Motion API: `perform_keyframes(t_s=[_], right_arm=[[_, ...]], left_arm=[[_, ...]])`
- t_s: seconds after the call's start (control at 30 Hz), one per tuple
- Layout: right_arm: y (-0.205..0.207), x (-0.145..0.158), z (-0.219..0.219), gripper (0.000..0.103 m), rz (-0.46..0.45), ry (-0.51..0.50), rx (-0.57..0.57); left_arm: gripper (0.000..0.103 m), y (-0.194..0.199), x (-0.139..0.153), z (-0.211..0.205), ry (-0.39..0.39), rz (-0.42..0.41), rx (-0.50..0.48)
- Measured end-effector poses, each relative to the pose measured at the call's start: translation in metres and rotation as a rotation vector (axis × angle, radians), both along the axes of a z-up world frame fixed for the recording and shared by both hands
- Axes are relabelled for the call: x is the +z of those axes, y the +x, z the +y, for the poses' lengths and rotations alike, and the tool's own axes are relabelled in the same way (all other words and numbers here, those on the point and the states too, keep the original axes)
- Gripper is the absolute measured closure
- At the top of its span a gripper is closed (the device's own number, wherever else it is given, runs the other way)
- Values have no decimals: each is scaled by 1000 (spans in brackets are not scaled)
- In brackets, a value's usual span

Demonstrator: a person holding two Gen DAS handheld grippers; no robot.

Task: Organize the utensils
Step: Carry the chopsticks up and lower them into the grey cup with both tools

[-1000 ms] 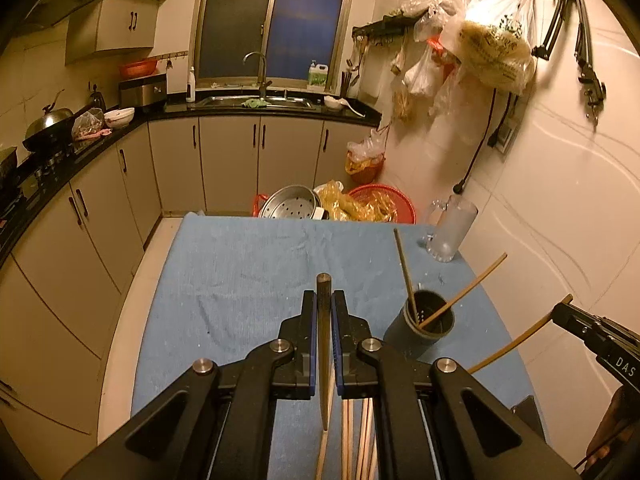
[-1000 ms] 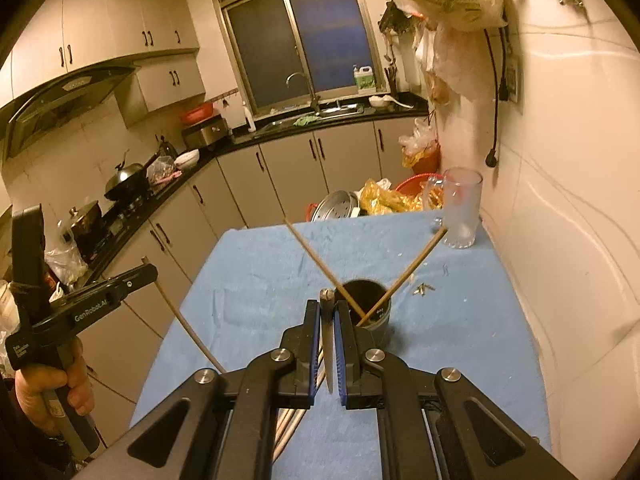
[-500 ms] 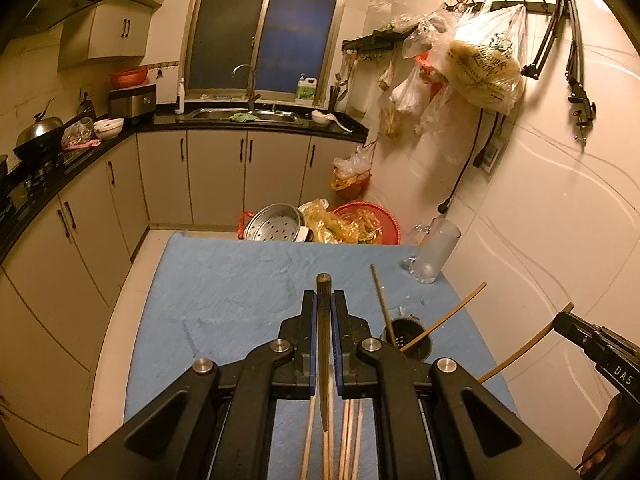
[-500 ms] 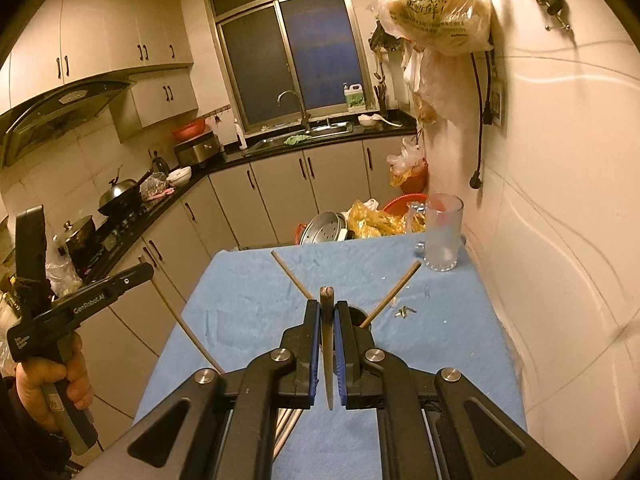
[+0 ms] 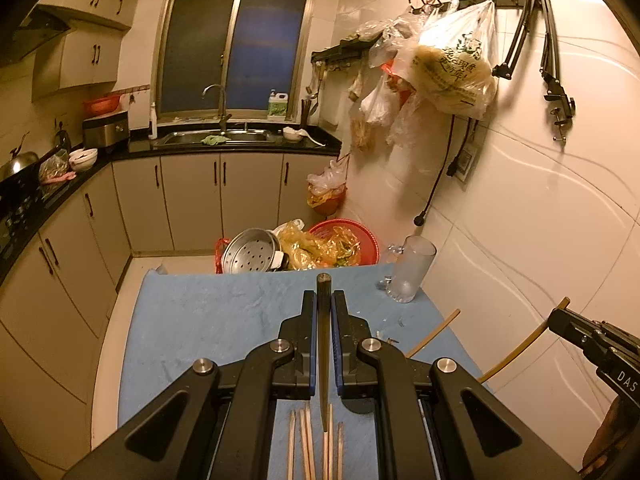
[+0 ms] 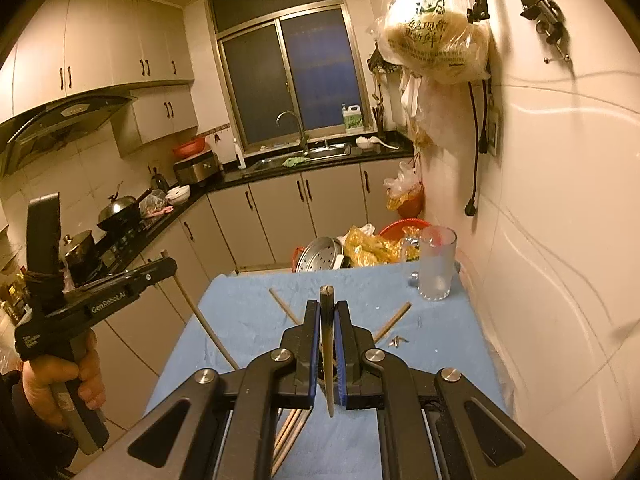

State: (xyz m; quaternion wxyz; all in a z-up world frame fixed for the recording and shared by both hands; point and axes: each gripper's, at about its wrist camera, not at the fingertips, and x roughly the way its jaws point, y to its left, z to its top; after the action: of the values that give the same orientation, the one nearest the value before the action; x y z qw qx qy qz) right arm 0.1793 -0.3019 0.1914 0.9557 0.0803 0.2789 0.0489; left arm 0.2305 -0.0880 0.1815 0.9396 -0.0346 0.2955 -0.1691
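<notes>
My left gripper [image 5: 323, 308] is shut on a chopstick [image 5: 323, 344] held up over the blue mat [image 5: 208, 320]. My right gripper [image 6: 327, 316] is shut on another chopstick [image 6: 328, 352]. Several loose chopsticks [image 5: 308, 444] lie on the mat under the left gripper. The dark utensil cup is almost hidden behind both grippers; two chopsticks stick out of it [image 6: 390, 322] to either side. The right gripper also shows at the right edge of the left wrist view [image 5: 560, 322], and the left gripper shows at the left of the right wrist view [image 6: 170, 266], each with its chopstick.
A glass mug [image 5: 410, 270] stands at the mat's far right corner by the white wall. Small metal bits [image 6: 398, 342] lie near it. Beyond the table's far edge sit a steamer pot [image 5: 250, 254] and a red basket [image 5: 348, 240]. Cabinets run along the left.
Both grippers have risen and pulled back from the cup, each keeping its chopstick. The cup has dropped out of sight behind the gripper bodies.
</notes>
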Motion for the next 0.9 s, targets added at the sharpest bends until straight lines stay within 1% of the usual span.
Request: perform_keyframes(t_s=[0.33, 0.67, 0.9], right_arm=[[15, 13, -10, 95, -32, 8, -19], [32, 15, -14, 95, -45, 5, -25], [41, 15, -16, 95, -49, 9, -32]], left_arm=[[96, 14, 13, -27, 13, -30, -46], [96, 31, 19, -43, -9, -27, -65], [96, 44, 16, -53, -46, -9, -66]])
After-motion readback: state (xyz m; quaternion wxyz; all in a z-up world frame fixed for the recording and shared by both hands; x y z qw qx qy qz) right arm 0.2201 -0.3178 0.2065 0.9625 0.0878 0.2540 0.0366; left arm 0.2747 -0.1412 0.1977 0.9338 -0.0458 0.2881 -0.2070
